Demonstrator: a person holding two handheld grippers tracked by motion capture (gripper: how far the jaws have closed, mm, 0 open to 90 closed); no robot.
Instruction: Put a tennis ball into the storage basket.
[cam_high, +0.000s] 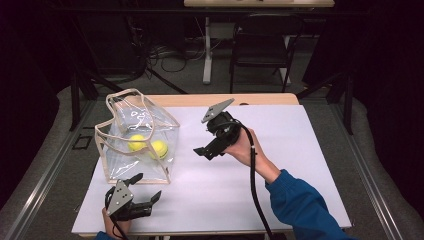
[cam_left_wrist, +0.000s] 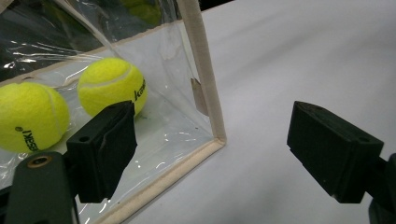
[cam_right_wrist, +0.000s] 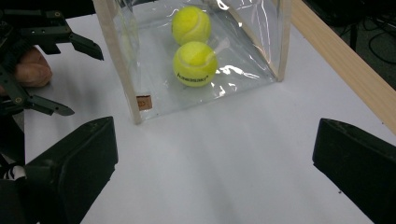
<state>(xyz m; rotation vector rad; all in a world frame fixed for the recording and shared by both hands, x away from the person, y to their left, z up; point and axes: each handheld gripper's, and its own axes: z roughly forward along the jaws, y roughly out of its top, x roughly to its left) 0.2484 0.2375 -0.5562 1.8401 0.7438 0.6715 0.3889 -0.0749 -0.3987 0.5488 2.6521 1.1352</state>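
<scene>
A clear bag (cam_high: 137, 137) with cream trim stands upright on the left half of the white table (cam_high: 280, 150). Two tennis balls (cam_high: 148, 146) lie side by side on its floor, touching or nearly so.

The left gripper (cam_high: 145, 192) rests at the near left edge, just in front of the bag's near wall. Its jaws are spread, and nothing is between them. The right gripper (cam_high: 202, 151) hangs above the table to the right of the bag, apart from it, jaws likewise spread and empty.

Probable faults from this position:
- The bag walls are thin and soft. A jaw pressing a wall instead of the trim could fold or tip the bag.
- The open top sags unevenly. A gripper entering without the rim held apart could snag a handle loop (cam_high: 134, 95).
- The balls may roll if the bag shifts.
</scene>
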